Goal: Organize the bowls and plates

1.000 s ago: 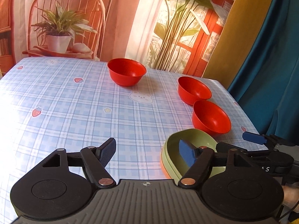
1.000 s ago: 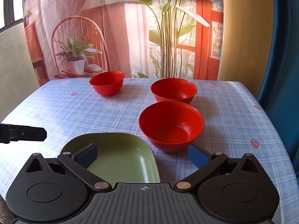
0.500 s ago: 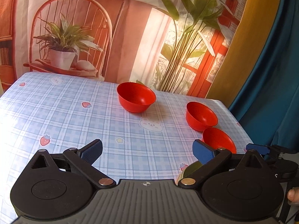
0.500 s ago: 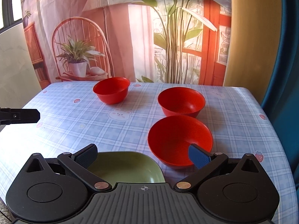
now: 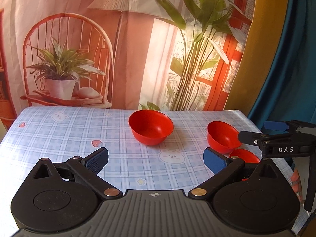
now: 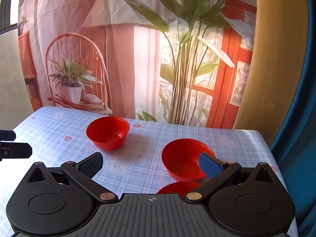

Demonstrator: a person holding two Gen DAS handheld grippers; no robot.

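- Left wrist view showed the left tongs (image 5: pixel 155 159) spread wide, nothing between the pads, hanging above the bench (image 5: pixel 59 136).
- Right tongs (image 6: pixel 151 165) also released and empty in the right wrist view; seen from the left view they sat at the right edge (image 5: pixel 276 136).
- Three red bowls stood upright and apart on the bench: far bowl (image 5: pixel 151 129), mid bowl (image 5: pixel 222 136), near bowl (image 5: pixel 244 156).
- Right view had the same three: far bowl (image 6: pixel 107 135), mid bowl (image 6: pixel 183 159), near bowl (image 6: pixel 177 187), the last mostly hidden under the tongs body.
- No plate was visible in either view.
- Key relation: mid and near bowls lay ahead and slightly right of the right tongs, with the right pad overlapping the mid bowl in the picture; contact could not be told.
- Far bowl lay ahead of the left tongs, near centre, well apart from the pads.
- Judgement: right hand was nearer the two close bowls, left hand better placed for the far bowl.
- Bowls are round, so no long axis; a rim pinch from above would likely serve.
- Stacking was not yet done.
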